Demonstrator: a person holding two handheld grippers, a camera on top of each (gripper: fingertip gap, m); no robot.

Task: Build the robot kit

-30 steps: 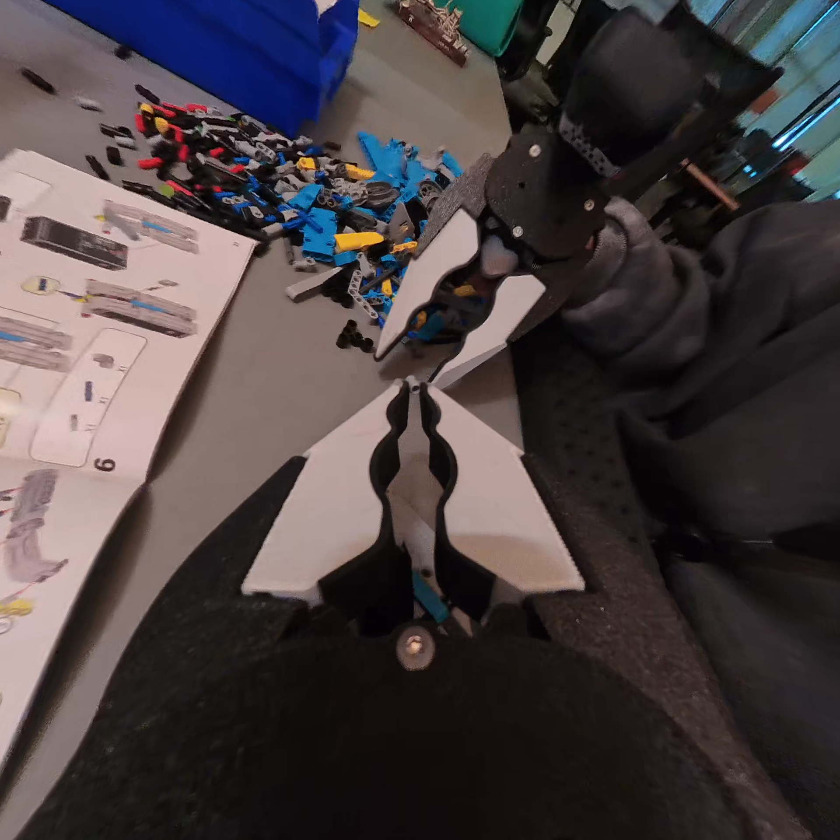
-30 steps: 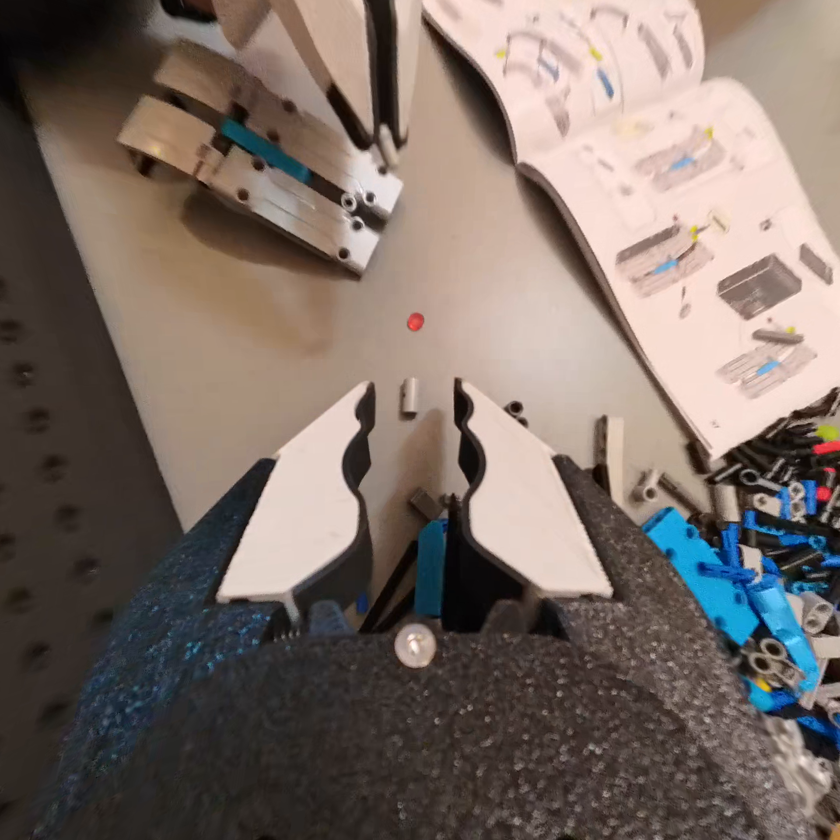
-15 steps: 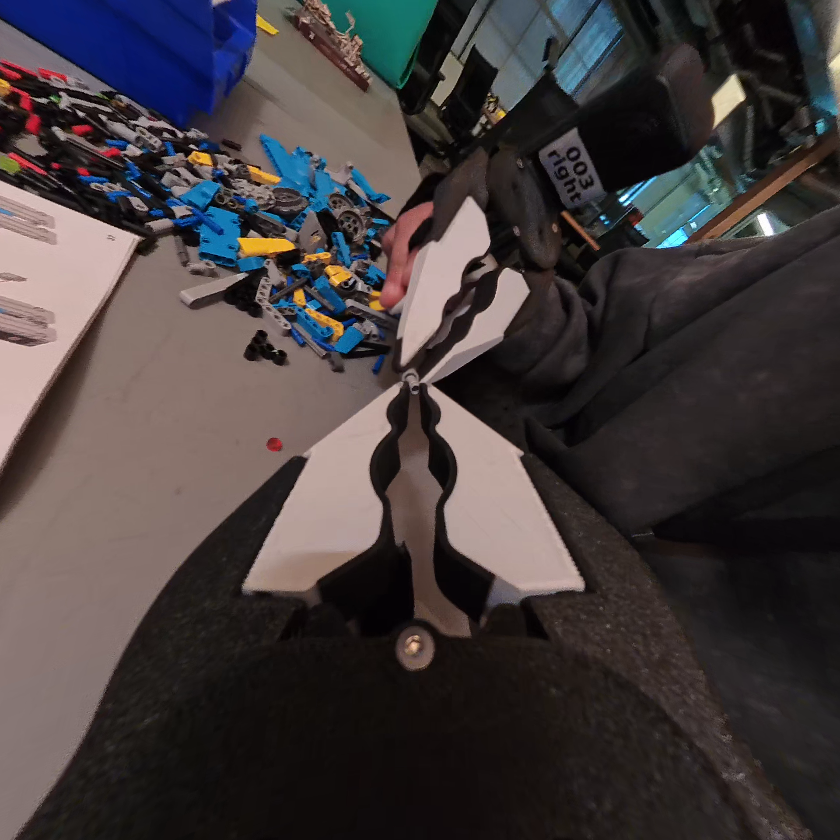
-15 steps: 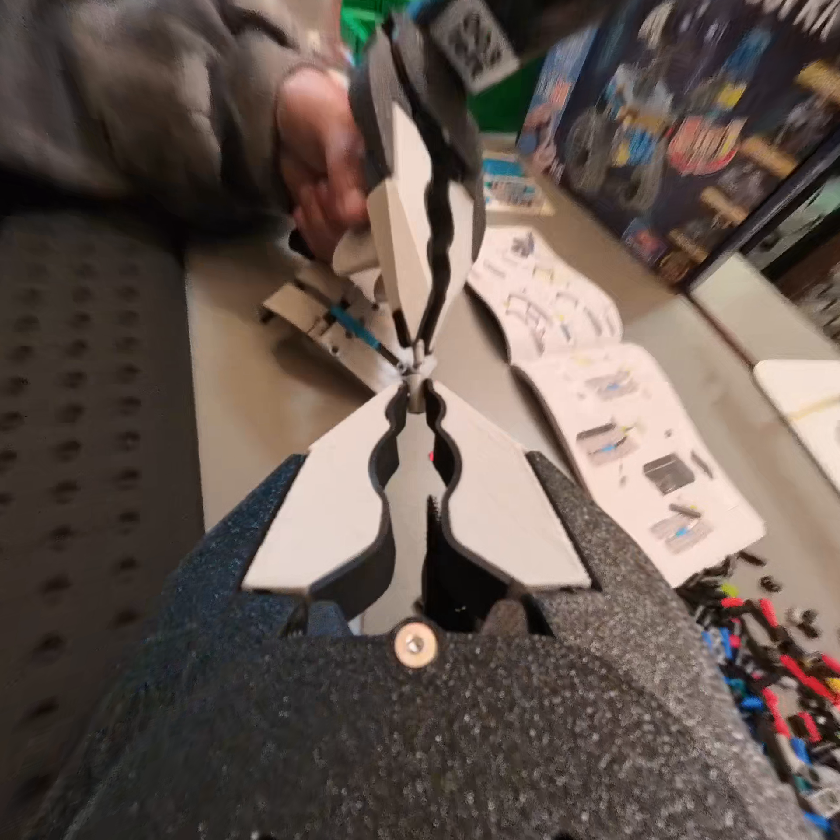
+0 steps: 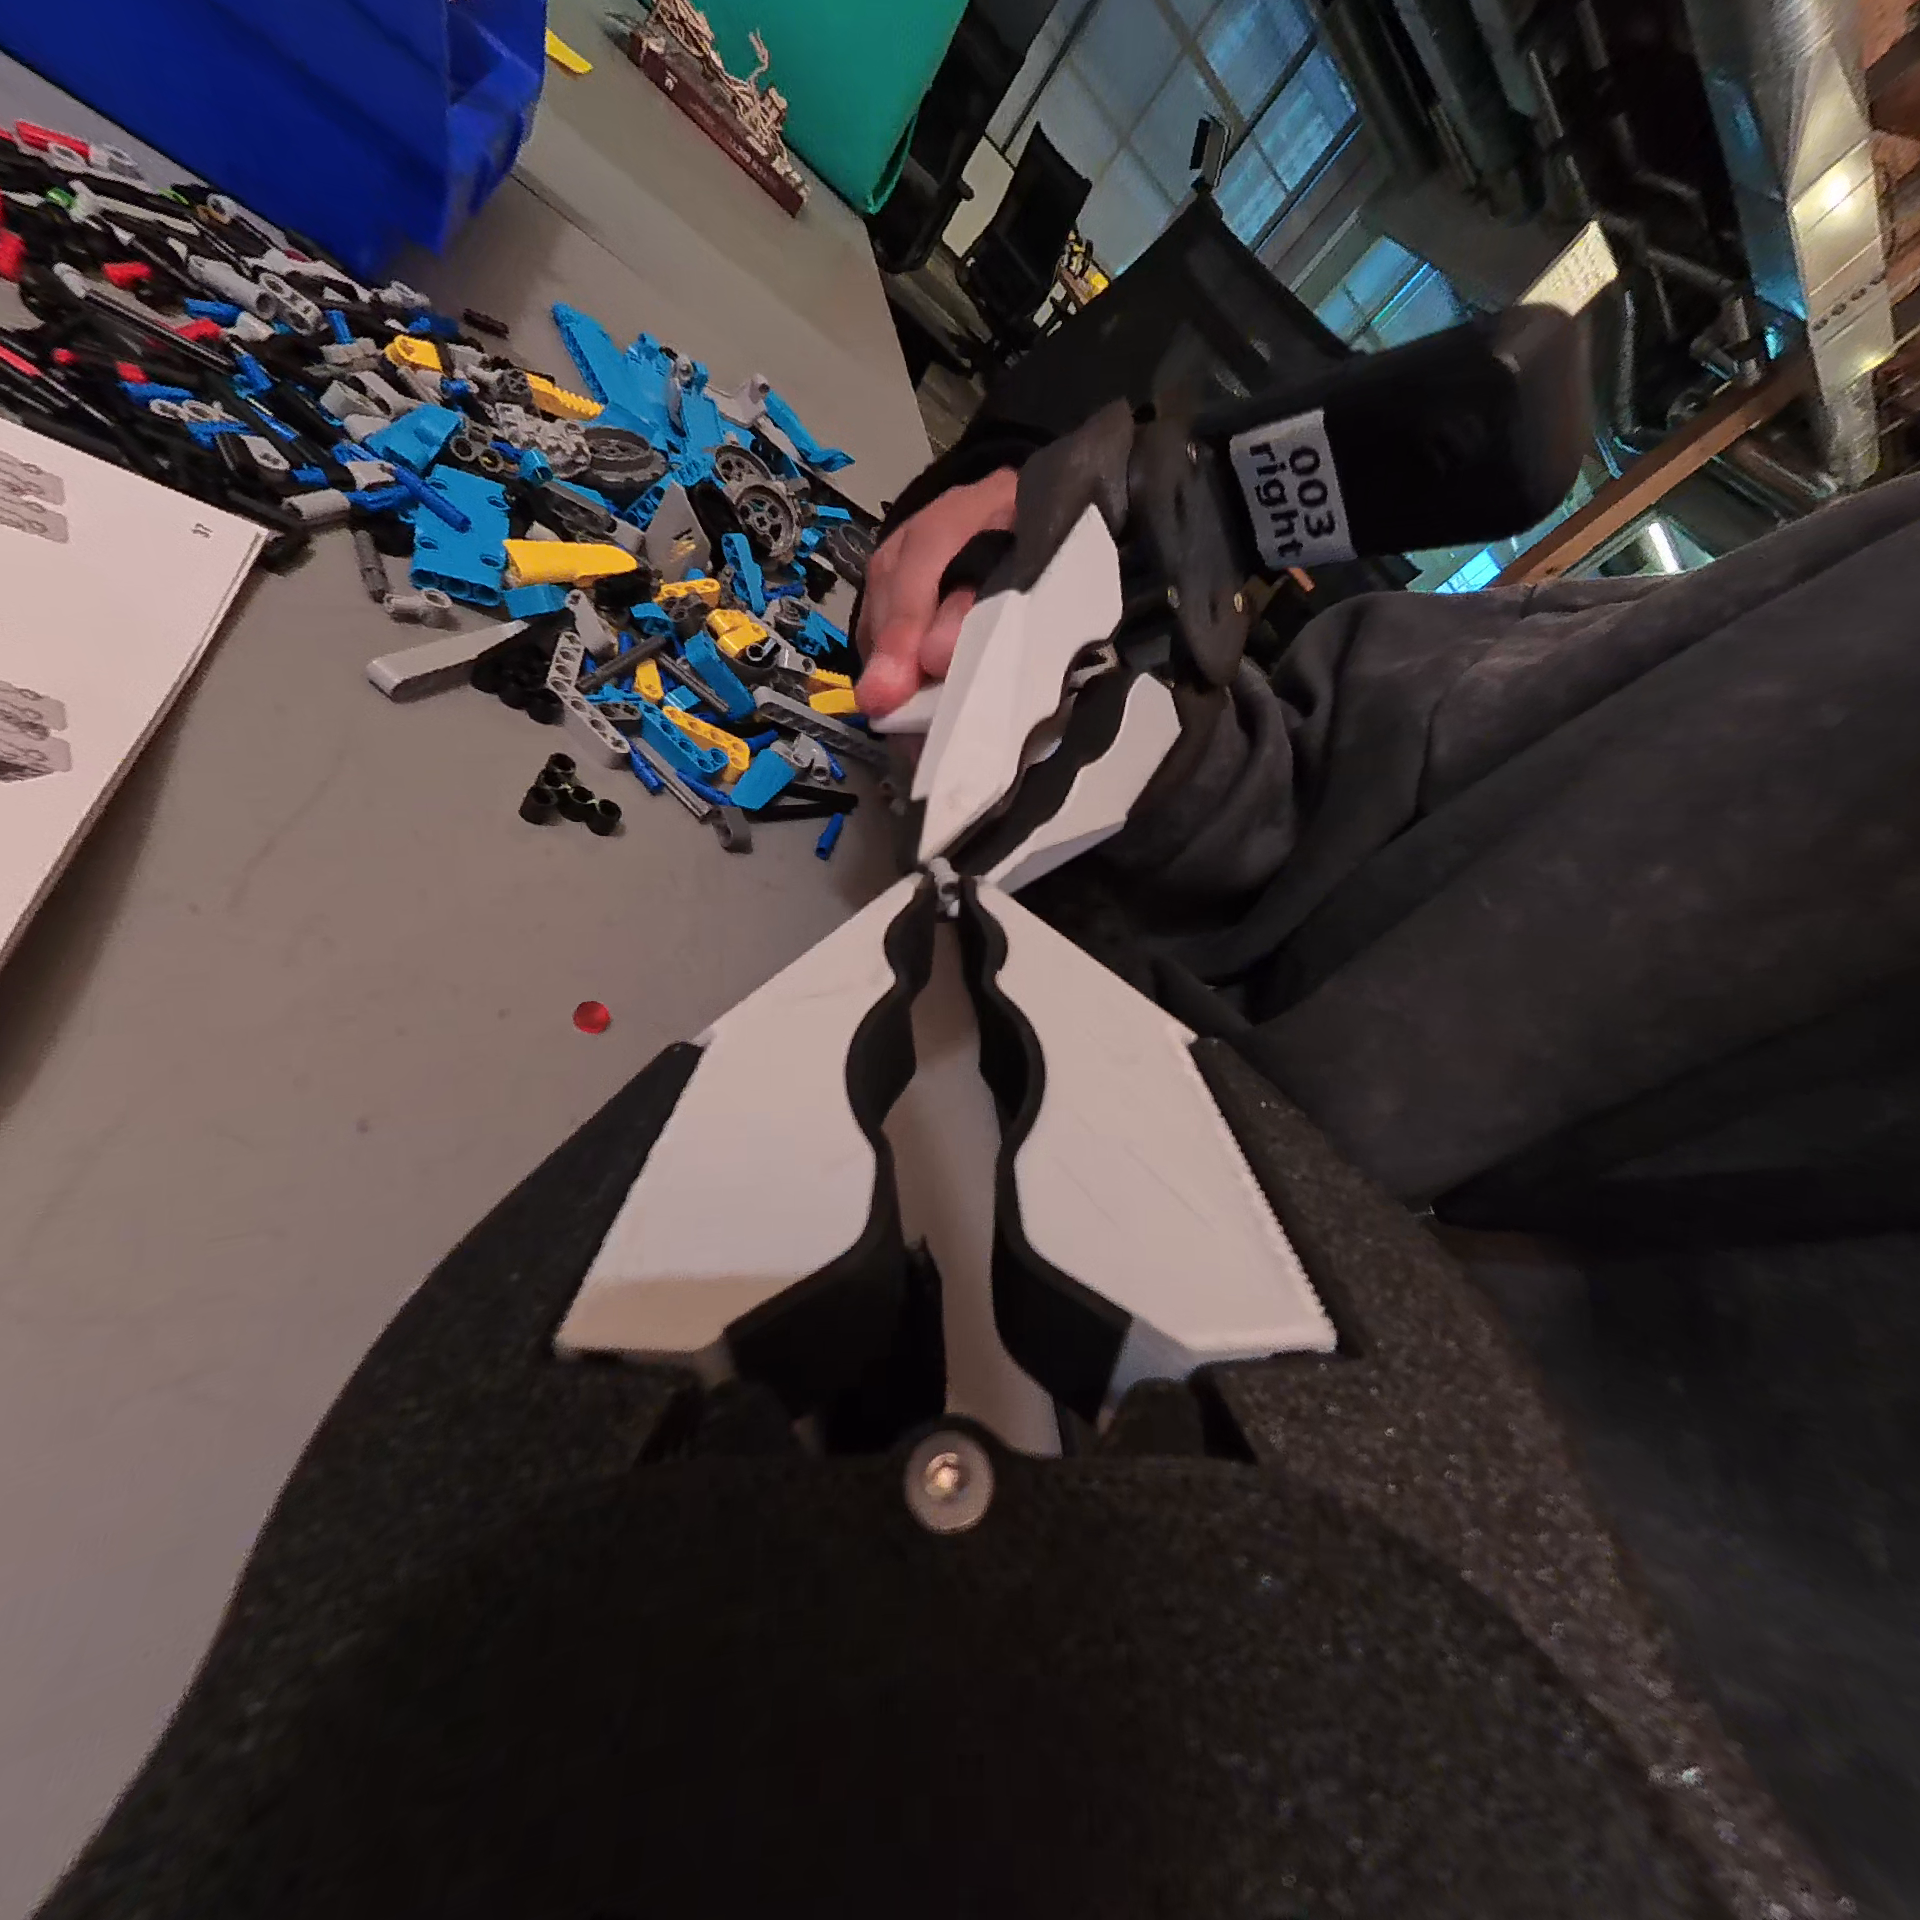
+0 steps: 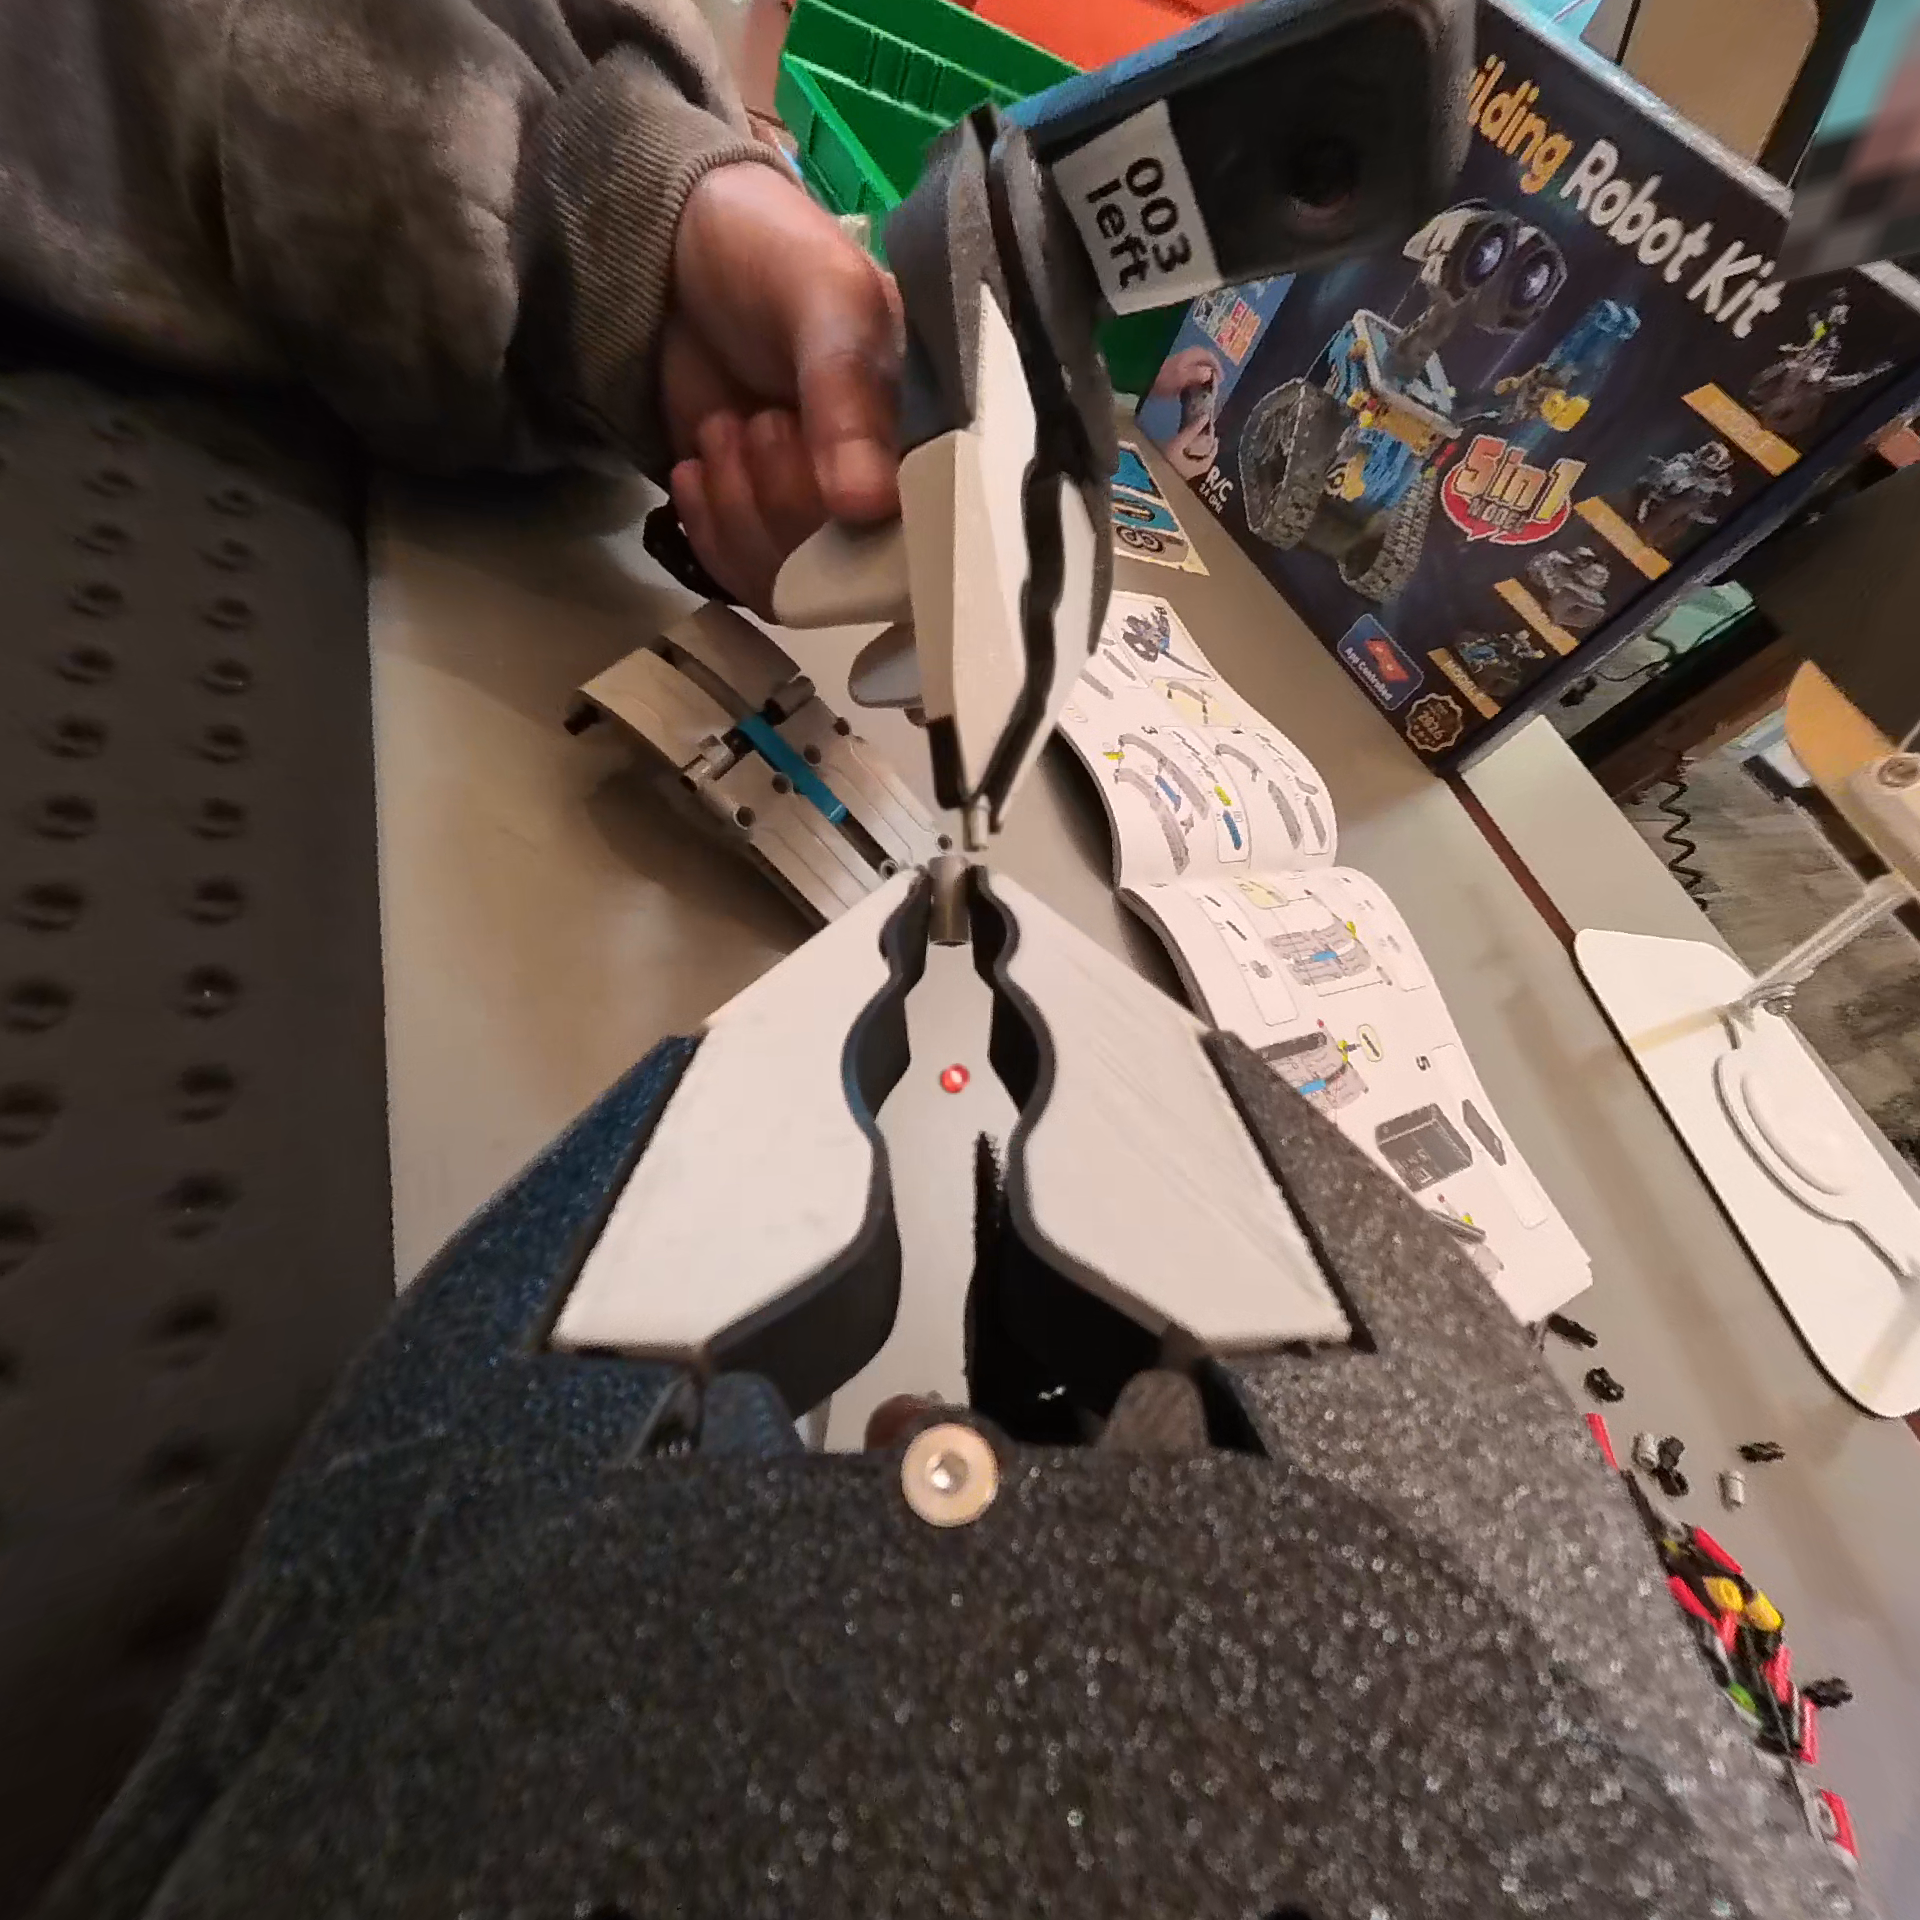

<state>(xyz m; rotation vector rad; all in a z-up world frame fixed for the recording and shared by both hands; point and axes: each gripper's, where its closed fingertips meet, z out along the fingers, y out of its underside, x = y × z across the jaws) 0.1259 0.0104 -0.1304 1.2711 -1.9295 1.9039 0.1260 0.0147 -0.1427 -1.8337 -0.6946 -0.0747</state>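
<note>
On the left, an open instruction booklet [image 5: 99, 613] lay with its corner near a long heap of loose building pieces [image 5: 582, 582] (blue, yellow, grey and black), and a blue bin [image 5: 312, 114] stood behind the heap. Between booklet and heap the grey tabletop [image 5: 260, 1039] was bare but for a small red dot [image 5: 590, 1016]. Both grippers were raised above that stretch, meeting tip to tip near the table's near edge, beside a dark-sleeved arm. The left gripper [image 5: 943, 902] had its fingers drawn narrow on a small grey pin [image 6: 975, 826]. The right gripper [image 6: 948, 902], held in a hand [image 5: 920, 592], pointed straight at it, fingers pinched on a short grey sleeve piece [image 6: 945, 899] that touched the pin end to end. Behind them a curved grey assembly [image 6: 748, 748] lay on the table, and a printed kit box [image 6: 1538, 416] stood at the far right.
</note>
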